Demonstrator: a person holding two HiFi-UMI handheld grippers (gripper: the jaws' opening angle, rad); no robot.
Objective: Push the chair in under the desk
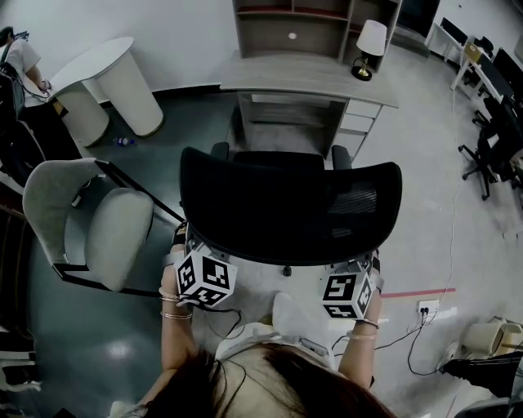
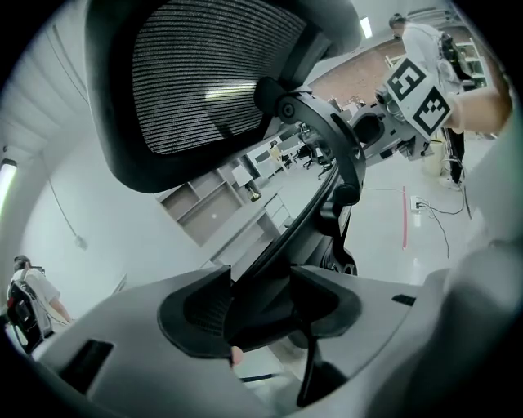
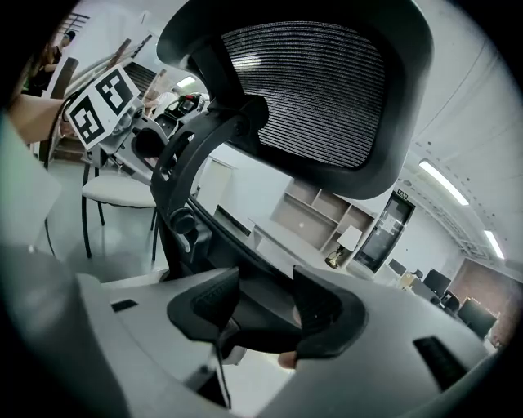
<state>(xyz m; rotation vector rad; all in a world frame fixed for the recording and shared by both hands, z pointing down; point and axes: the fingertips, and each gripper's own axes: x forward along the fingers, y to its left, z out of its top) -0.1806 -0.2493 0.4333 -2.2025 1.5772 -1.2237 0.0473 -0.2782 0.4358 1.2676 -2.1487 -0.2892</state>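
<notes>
Chair (image 1: pixel 286 204) position: on the floor directly in front of the surface (image 1: pixel 302 77), backrest toward the person, seat facing the kneehole. In the head view the two armrest ends lie just beside the front edge of the surface. The seat is hidden under the backrest, so how far it has entered the kneehole cannot be read. The backrest stands well apart from the surface.

Grip: the left hand-held gripper (image 2: pixel 260 298) is clamped on the lower edge of the backrest at its left side. Its view shows the dark frame member filling the gap between the two pads. The right hand-held gripper (image 3: pixel 265 306) is clamped the same way at the right side. Both sit low, under the mesh panel, one at each side of the centre spine of the chair.

Progress: judged from these views, the hold is established and the chair is lined up with the kneehole, but the push is not complete. What is left is a straight forward push until the seat runs under the surface and the backrest comes close to its front edge.

Surroundings: a table lamp (image 1: pixel 369 45) stands at the right end of the surface, with a shelf unit (image 1: pixel 294 24) behind it. A grey side chair (image 1: pixel 98 220) stands to the left, clear of the push path.
</notes>
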